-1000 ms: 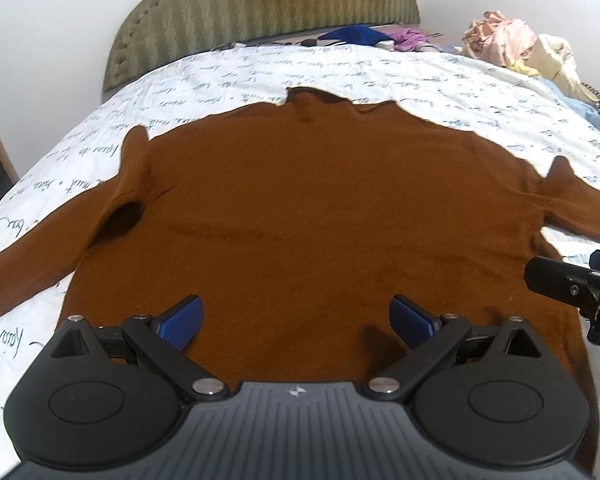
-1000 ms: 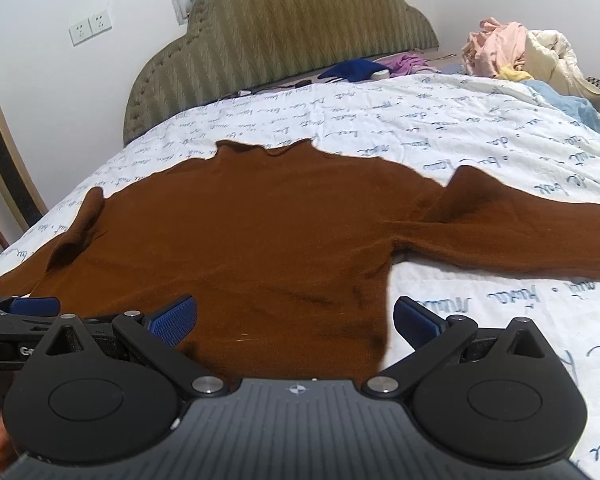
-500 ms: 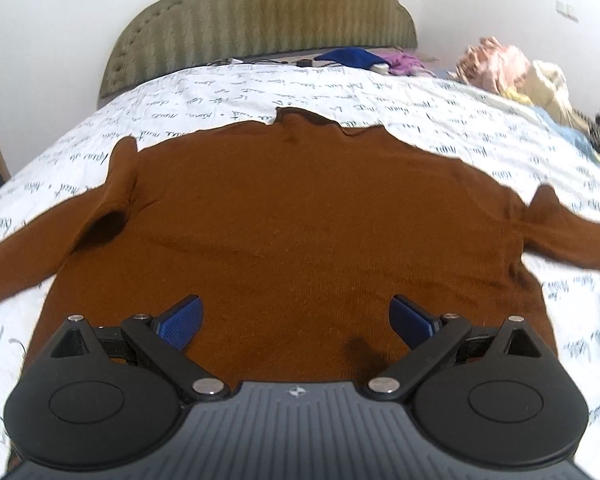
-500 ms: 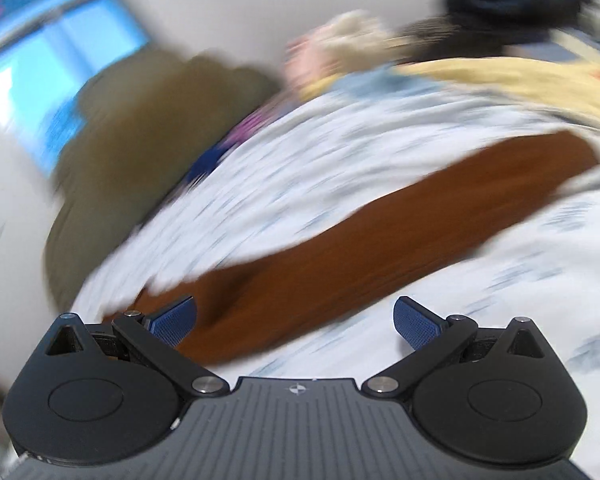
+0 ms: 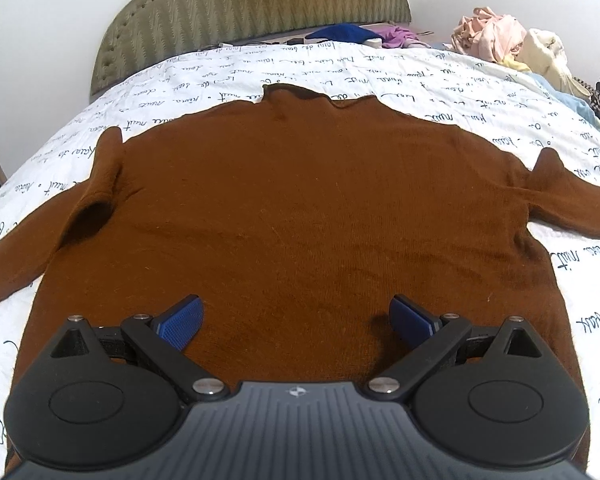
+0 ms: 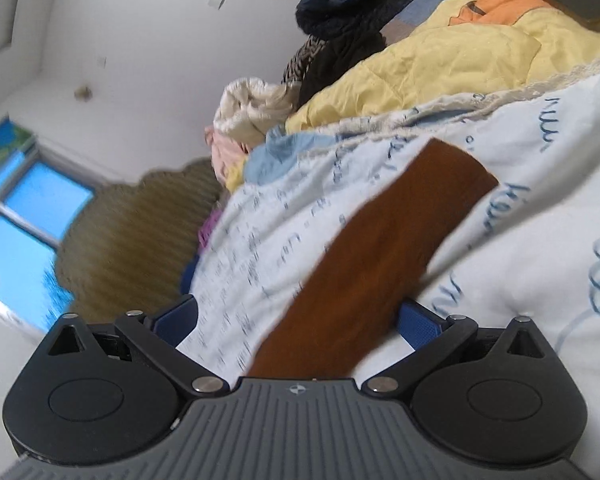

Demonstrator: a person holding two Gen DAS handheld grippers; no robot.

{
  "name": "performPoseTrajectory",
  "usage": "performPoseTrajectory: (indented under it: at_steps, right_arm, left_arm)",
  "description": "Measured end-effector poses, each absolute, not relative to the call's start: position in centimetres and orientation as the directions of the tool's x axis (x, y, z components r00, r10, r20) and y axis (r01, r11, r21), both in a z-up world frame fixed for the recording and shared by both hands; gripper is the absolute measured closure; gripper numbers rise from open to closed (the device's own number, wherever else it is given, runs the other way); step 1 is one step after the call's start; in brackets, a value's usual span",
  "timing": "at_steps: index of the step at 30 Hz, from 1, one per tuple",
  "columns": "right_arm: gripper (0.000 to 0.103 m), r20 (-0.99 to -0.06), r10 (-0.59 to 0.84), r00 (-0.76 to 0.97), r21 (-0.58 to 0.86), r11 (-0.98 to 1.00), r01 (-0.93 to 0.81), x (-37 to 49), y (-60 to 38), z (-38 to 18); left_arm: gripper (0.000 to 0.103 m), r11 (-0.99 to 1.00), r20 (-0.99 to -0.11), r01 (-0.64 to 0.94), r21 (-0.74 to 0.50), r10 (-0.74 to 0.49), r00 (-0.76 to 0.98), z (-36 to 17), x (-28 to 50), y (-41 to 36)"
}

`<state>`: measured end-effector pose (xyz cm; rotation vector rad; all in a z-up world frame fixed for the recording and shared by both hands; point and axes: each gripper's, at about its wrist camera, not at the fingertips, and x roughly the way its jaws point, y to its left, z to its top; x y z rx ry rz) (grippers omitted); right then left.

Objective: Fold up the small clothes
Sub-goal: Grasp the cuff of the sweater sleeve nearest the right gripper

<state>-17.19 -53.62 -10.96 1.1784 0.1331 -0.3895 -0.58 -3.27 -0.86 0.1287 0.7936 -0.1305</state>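
Now the brown sweater (image 5: 300, 208) lies flat on the bed (image 5: 420, 76); left gripper (image 5: 296, 320) hovers at its hem, jaws wide. Right gripper (image 6: 296, 320), jaws wide, straddles the sleeve (image 6: 380, 256); closing comes next.

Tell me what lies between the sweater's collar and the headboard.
Left wrist view: only bare lettered bedsheet between the sweater collar and the headboard; clothes lie farther right.

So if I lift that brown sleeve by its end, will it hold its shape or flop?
Probably flop: the sleeve is thin knit lying limp and flat on the sheet. It likely drags the sweater after it, since they are one piece. Probably light, and not slippery.
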Motion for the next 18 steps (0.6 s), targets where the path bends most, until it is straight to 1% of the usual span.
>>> performPoseTrajectory:
  at_steps: [2, 4, 7, 9, 11, 12, 14, 15, 16, 17, 18]
  right_arm:
    - [0.004, -0.257, -0.25, 0.934, 0.896, 0.301, 0.327, -17.1, -54.5, -11.0]
    - [0.005, -0.233, -0.267, 0.935, 0.905, 0.293, 0.309, -16.9, -55.2, -10.7]
    - [0.007, -0.249, -0.316, 0.915, 0.893, 0.29, 0.343, -16.8, -56.2, -10.6]
    - [0.013, -0.28, -0.34, 0.898, 0.882, 0.277, 0.38, -16.7, -56.8, -10.9]
    - [0.031, -0.333, -0.35, 0.876, 0.866, 0.255, 0.431, -16.2, -57.7, -11.4]
    - [0.036, -0.35, -0.352, 0.868, 0.858, 0.251, 0.447, -16.0, -57.9, -11.6]
    - [0.055, -0.378, -0.353, 0.856, 0.844, 0.248, 0.476, -15.7, -58.3, -11.8]
    - [0.059, -0.391, -0.353, 0.85, 0.837, 0.249, 0.488, -15.6, -58.4, -11.9]
    - [0.071, -0.4, -0.356, 0.845, 0.83, 0.249, 0.498, -15.5, -58.4, -11.9]
    - [0.084, -0.413, -0.363, 0.835, 0.821, 0.248, 0.514, -15.5, -58.4, -11.8]
    - [0.088, -0.427, -0.37, 0.826, 0.812, 0.246, 0.53, -15.5, -58.3, -11.8]
  left_arm:
    - [0.003, 0.985, -0.716, 0.156, 0.07, -0.059, 0.696, -0.8, -0.5, -3.1]
    - [0.003, 0.987, -0.719, 0.146, 0.071, -0.051, 0.693, -0.9, -0.3, -3.0]
    - [0.003, 0.988, -0.729, 0.141, 0.068, -0.048, 0.683, -1.1, 0.0, -3.0]
    - [0.003, 0.987, -0.732, 0.145, 0.072, -0.047, 0.68, -1.2, 0.0, -3.1]
    - [0.003, 0.985, -0.731, 0.153, 0.079, -0.047, 0.681, -1.3, -0.1, -3.3]
    - [0.003, 0.984, -0.729, 0.156, 0.081, -0.048, 0.682, -1.3, -0.1, -3.3]
    - [0.003, 0.983, -0.728, 0.161, 0.083, -0.05, 0.684, -1.2, -0.1, -3.4]
    - [0.003, 0.984, -0.727, 0.161, 0.082, -0.052, 0.685, -1.2, -0.1, -3.3]
    - [0.003, 0.984, -0.727, 0.161, 0.079, -0.053, 0.685, -1.1, -0.1, -3.3]
    - [0.003, 0.984, -0.726, 0.159, 0.077, -0.054, 0.685, -1.1, 0.0, -3.2]
    - [0.003, 0.984, -0.726, 0.159, 0.075, -0.055, 0.685, -1.1, 0.0, -3.1]
